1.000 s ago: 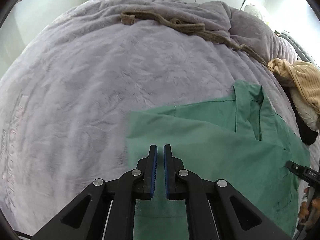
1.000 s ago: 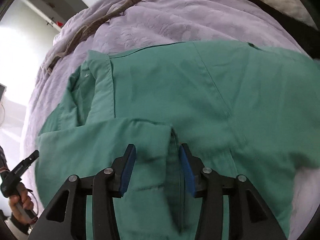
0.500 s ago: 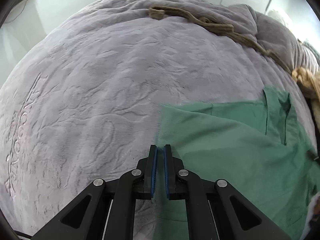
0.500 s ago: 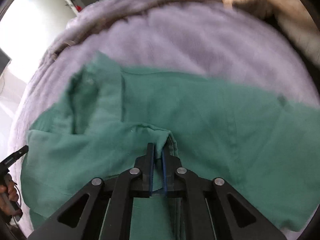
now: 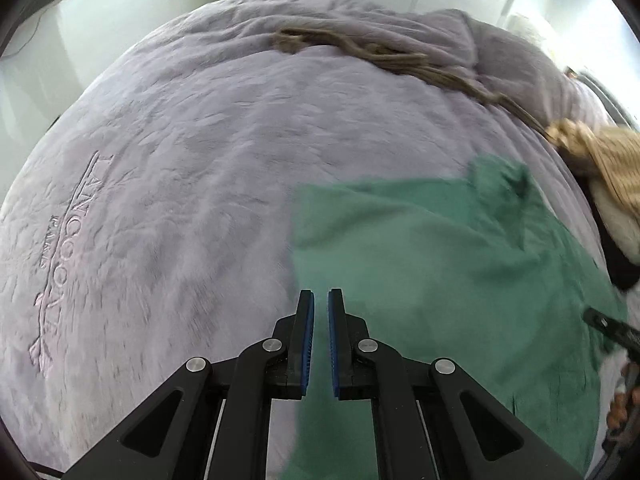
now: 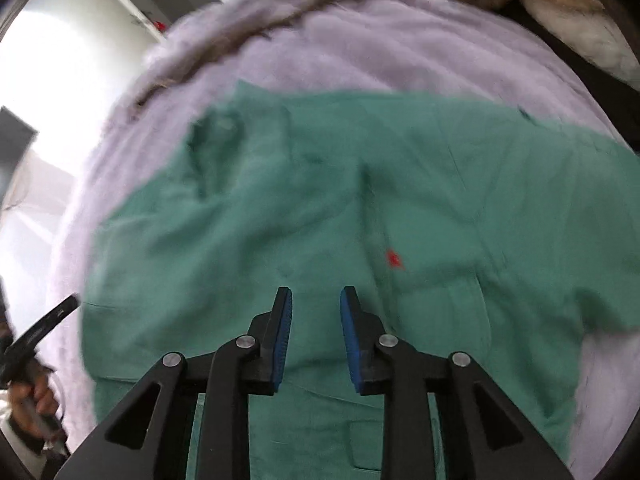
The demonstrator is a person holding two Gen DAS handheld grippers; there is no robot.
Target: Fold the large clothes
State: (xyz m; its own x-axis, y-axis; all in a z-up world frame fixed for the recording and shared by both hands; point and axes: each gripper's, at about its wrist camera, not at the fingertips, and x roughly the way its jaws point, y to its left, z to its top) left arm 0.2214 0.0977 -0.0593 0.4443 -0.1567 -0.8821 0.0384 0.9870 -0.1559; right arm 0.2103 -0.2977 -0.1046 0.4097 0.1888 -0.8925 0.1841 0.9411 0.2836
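Garment: a large green woven shirt (image 6: 360,208) with a collar lies spread on a bed covered by a lilac plush blanket (image 5: 180,184).
Where it lies: on the right half of the blanket as the left wrist view shows it, collar (image 5: 500,184) toward the far side, the near part running under both tools.
Done so far: one side looks folded over the body, judging from the straight left edge (image 5: 296,240) and the doubled layers across the middle; this reading is tentative because both views are blurred.
Left to do: the shirt is still a wide, rumpled panel, so I judge the task about midway, with the other side and the lengthwise folds still to make and the wrinkles to smooth.
Left hand-held gripper (image 5: 321,320): pads brought together with only a thin slit between them; no cloth shows in the slit, and it hangs over the shirt's left edge.
Right hand-held gripper (image 6: 316,320): jaws opening, pads apart, nothing between them; the green cloth lies below.
Pose: both tools point steeply down at the bed; the person's hand (image 6: 28,396) on the left tool's handle shows at the edge of the right wrist view.
Nearby: a brown knitted scarf (image 5: 360,52) and a tan ribbed garment (image 5: 608,168) lie farther up the bed, apart from the shirt.
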